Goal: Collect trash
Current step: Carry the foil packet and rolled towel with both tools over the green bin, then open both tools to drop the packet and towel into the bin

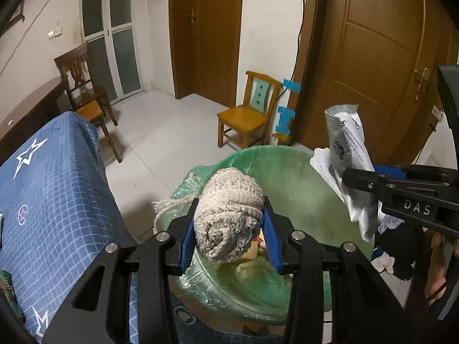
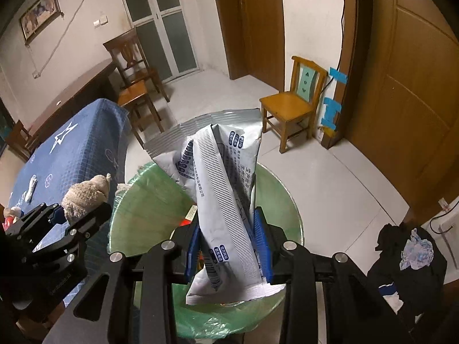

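Observation:
My left gripper [image 1: 229, 218] is shut on a rolled beige knitted cloth [image 1: 229, 212] and holds it over the near left rim of a trash bin lined with a green bag [image 1: 298, 177]. My right gripper [image 2: 228, 238] is shut on a crumpled white and silver wrapper [image 2: 221, 189] and holds it above the same bin [image 2: 149, 200]. In the left wrist view the right gripper [image 1: 348, 176] and its wrapper [image 1: 345, 146] hang over the bin's right rim. In the right wrist view the left gripper [image 2: 81, 213] and the cloth [image 2: 83, 193] sit at the bin's left edge. Some trash lies inside the bin.
A table with a blue star-pattern cloth [image 1: 54, 183] stands left of the bin, with small items on it [image 2: 30, 190]. A small yellow chair [image 1: 252, 111] and dark wooden chairs [image 1: 86, 86] stand behind. Dark clothes [image 2: 407, 258] lie at right. Brown doors [image 1: 381, 57] close the back.

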The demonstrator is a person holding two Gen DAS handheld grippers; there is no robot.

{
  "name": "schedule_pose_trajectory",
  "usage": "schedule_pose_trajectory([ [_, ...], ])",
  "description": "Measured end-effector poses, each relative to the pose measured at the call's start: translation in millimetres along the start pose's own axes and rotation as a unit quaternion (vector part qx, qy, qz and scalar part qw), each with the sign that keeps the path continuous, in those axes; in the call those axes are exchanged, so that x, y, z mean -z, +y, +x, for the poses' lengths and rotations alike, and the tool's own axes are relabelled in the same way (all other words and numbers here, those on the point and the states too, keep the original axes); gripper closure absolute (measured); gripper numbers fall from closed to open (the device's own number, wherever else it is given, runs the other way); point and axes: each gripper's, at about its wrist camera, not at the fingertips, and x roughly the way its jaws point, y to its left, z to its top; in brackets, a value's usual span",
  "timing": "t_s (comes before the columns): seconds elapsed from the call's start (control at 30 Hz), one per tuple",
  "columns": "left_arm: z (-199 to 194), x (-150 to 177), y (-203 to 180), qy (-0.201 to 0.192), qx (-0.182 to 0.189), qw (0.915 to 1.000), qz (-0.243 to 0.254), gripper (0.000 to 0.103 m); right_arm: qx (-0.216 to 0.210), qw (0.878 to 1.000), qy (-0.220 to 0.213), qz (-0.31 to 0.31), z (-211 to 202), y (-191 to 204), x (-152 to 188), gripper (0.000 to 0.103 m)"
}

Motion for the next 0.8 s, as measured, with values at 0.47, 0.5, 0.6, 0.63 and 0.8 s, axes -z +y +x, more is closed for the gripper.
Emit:
schedule_pose_trajectory([
  [0.47,22.8,-6.6,1.7,0.018,-0.016,0.9997,-0.006,0.064,0.014,1.0,0.011,0.007,29.3,-2.6,3.6,0.068],
  [0.5,23.7,-6.9,1.2,0.018,-0.016,0.9997,-0.006,0.064,0.014,1.0,0.011,0.007,28.3,-2.3,4.2,0.068],
  [0.6,25.7,-7.1,0.4,0.019,-0.018,0.9996,-0.006,0.064,0.013,1.0,0.01,0.007,27.3,3.2,6.9,0.067],
  [0.63,27.5,-7.3,0.9,0.02,-0.019,0.9996,-0.006,0.064,0.013,1.0,0.01,0.007,27.4,2.9,7.2,0.067],
  [0.8,28.1,-7.3,0.0,0.022,-0.021,0.9995,-0.007,0.063,0.009,1.0,0.007,0.005,26.9,4.1,5.7,0.067],
])
